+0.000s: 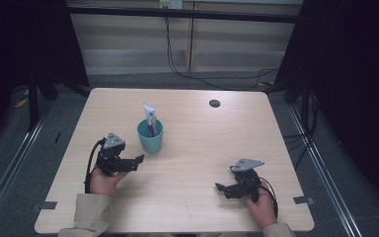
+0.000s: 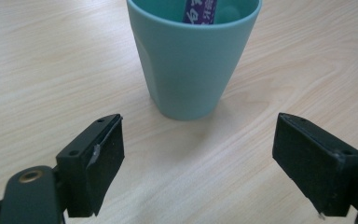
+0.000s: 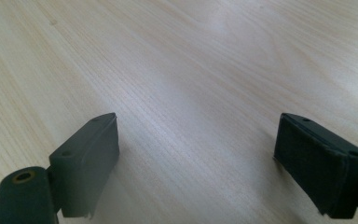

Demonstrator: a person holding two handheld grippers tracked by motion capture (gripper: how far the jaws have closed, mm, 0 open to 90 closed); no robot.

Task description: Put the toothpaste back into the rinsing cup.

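Left gripper (image 1: 139, 159), fingers wide and empty, faces the teal cup (image 1: 150, 137) at twelve o'clock; a careless nudge could topple its toothpaste tube (image 1: 149, 117).

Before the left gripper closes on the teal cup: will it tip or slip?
Teal cup narrows to a small base, and the tube stands tall inside, so a high push probably tips it. Its smooth wall may slip. Left gripper is open and aimed low.

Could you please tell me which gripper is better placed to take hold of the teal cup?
Left gripper: open, facing the teal cup close by. The right gripper sits farther off, over bare table.
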